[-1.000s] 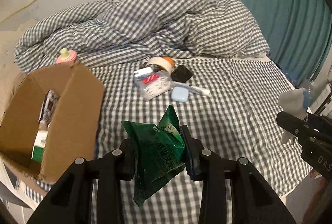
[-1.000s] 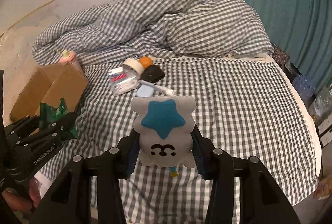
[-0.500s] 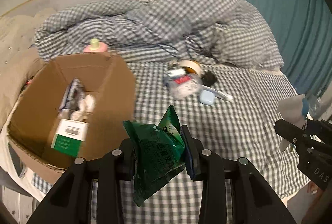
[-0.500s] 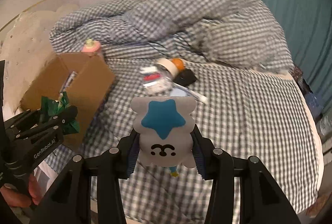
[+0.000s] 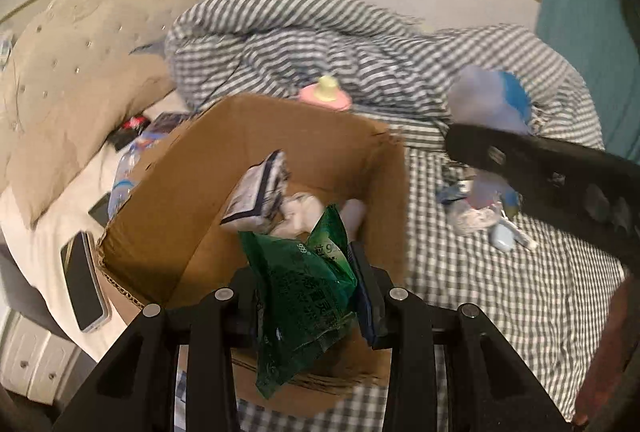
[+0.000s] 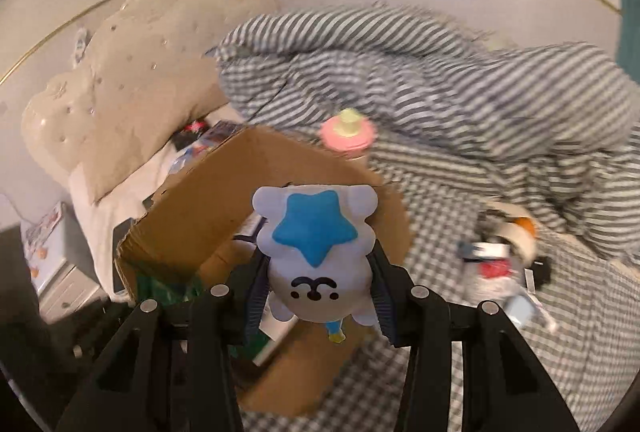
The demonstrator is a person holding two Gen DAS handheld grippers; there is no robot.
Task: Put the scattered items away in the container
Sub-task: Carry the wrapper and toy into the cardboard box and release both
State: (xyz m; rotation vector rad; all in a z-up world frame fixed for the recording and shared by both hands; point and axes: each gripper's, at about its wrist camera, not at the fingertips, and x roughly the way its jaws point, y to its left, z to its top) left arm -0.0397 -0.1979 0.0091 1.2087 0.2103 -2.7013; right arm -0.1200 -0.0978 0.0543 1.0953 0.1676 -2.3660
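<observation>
My left gripper (image 5: 306,284) is shut on a green foil packet (image 5: 304,296) and holds it over the near edge of the open cardboard box (image 5: 192,199), which holds a booklet (image 5: 256,191) and crumpled white things. My right gripper (image 6: 316,284) is shut on a white plush with a blue star (image 6: 316,252), just above the same box (image 6: 200,224). In the left wrist view the right gripper (image 5: 472,147) reaches in from the right with the plush (image 5: 488,99). Loose items (image 6: 496,264) lie on the checked sheet to the right.
A pink-capped bottle (image 5: 326,95) stands behind the box. A rumpled checked duvet (image 5: 360,47) lies at the back. A beige headboard (image 5: 68,79) is at the left. A phone (image 5: 82,284) lies on the white surface left of the box. A teal curtain (image 5: 592,11) hangs right.
Both grippers have swung left towards the box, each still holding its item. The packet and the plush are now over the box instead of the open sheet.
</observation>
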